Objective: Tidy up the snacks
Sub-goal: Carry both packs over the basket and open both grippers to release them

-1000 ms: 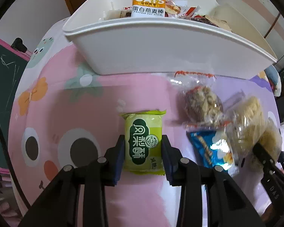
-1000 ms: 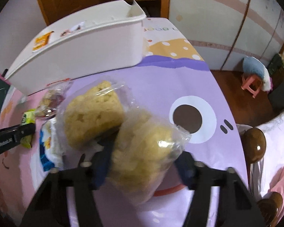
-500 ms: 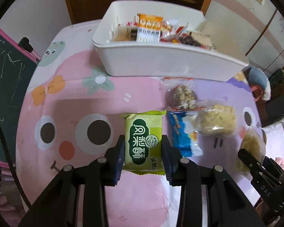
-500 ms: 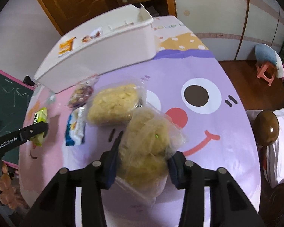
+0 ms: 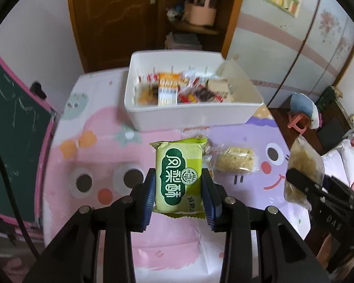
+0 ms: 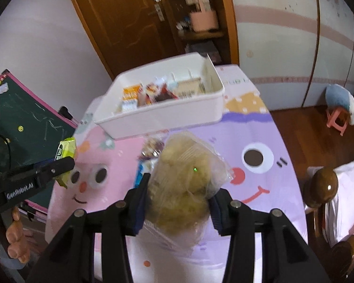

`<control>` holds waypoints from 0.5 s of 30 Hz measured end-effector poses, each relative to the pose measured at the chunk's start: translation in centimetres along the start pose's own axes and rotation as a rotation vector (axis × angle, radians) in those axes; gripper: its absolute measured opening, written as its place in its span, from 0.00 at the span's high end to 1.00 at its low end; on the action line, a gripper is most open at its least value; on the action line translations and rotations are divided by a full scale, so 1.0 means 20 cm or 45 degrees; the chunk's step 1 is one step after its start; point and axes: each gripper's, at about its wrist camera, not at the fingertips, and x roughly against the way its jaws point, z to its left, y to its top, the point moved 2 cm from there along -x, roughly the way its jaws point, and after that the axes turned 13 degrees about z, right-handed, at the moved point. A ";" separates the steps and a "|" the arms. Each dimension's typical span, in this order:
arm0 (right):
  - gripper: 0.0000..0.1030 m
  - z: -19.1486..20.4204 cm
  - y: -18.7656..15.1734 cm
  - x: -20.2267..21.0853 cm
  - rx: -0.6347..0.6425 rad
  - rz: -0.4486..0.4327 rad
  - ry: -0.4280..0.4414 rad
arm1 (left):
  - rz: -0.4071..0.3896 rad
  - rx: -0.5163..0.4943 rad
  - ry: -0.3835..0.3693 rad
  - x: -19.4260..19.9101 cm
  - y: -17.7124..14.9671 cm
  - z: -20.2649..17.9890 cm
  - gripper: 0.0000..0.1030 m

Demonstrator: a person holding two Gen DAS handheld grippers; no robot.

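Observation:
My left gripper (image 5: 179,194) is shut on a green snack packet (image 5: 179,176) with white characters, held high above the table. My right gripper (image 6: 179,194) is shut on a clear bag of yellow puffed snack (image 6: 186,181), also lifted; it shows at the right of the left wrist view (image 5: 303,167). The white bin (image 5: 191,115) at the far side holds several snack packets and shows in the right wrist view too (image 6: 162,115). The green packet appears at the left of the right wrist view (image 6: 67,148).
A second clear bag of yellow snack (image 5: 234,160), a dark nut snack bag (image 6: 152,147) and a blue packet (image 6: 140,172) lie on the cartoon tablecloth (image 5: 101,155) in front of the bin. A chalkboard (image 5: 9,146) stands at left, a pink stool (image 5: 299,121) at right.
Both grippers have risen well above the table with their snacks. The bin and the loose packets now look smaller and farther below.

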 end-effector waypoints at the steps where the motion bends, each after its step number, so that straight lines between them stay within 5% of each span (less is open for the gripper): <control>1: 0.57 0.01 0.02 0.03 0.007 -0.012 0.005 | -0.015 -0.015 0.007 0.04 0.01 -0.01 0.66; 15: 0.57 0.24 0.53 0.70 0.224 -0.388 -0.081 | -0.262 -0.124 0.055 0.69 0.35 0.01 0.66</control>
